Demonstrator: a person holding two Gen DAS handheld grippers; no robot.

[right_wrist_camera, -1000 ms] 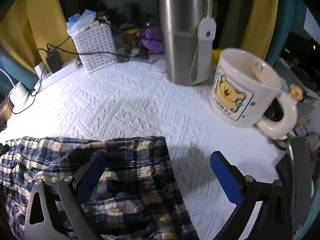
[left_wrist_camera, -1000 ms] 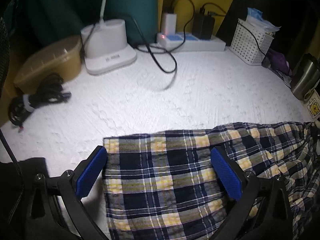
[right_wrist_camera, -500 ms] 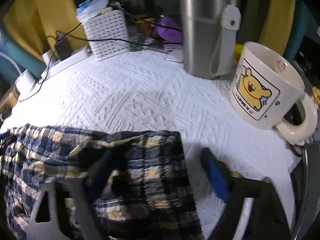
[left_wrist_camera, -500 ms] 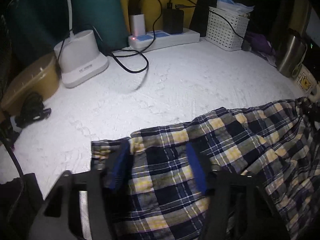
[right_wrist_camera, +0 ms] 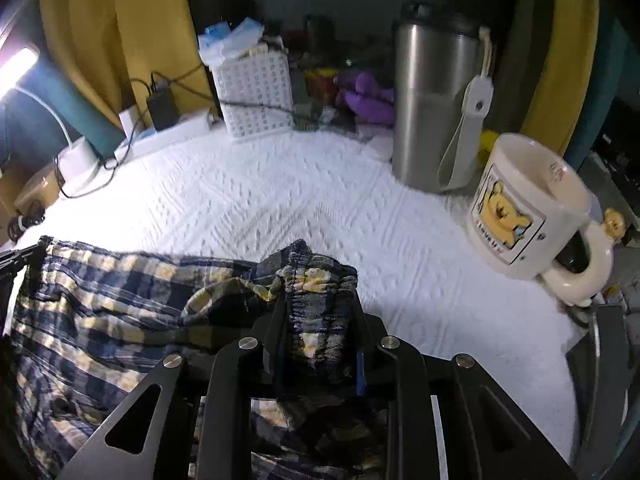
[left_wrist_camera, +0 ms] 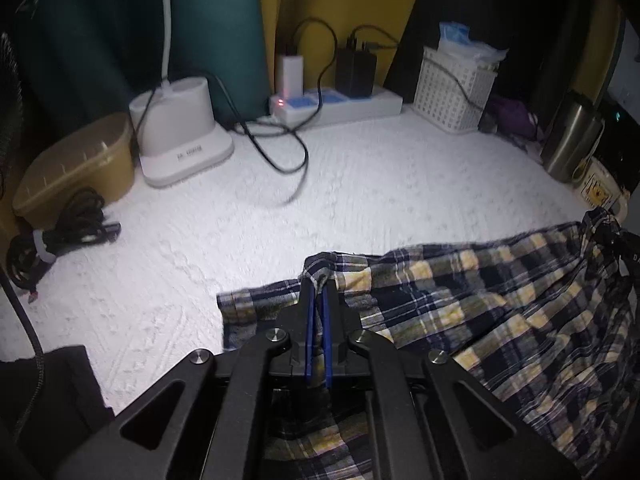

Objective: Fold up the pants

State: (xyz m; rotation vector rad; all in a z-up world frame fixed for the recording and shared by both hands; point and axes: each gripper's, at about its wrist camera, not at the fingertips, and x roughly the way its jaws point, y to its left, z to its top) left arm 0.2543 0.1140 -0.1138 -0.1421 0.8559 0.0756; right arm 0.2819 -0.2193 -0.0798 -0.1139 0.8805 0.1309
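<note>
Steel tumbler (right_wrist_camera: 434, 104) beside bear mug (right_wrist_camera: 528, 210) — white basket (left_wrist_camera: 454, 94), power strip (left_wrist_camera: 340, 105), tan box (left_wrist_camera: 76, 164)

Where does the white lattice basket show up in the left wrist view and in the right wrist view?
Left wrist view: the white lattice basket stands at the upper right, at the back of the white cloth, right of the power strip.
Right wrist view: upper middle, left of the steel tumbler.
Shared landmark: the power strip, left of the basket in both.

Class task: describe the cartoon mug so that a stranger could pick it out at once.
Find the white textured cloth covering the table, then the tall steel tumbler at its right. The mug stands beside it: cream, with a yellow bear picture, unlike its plain metal neighbour.
</note>
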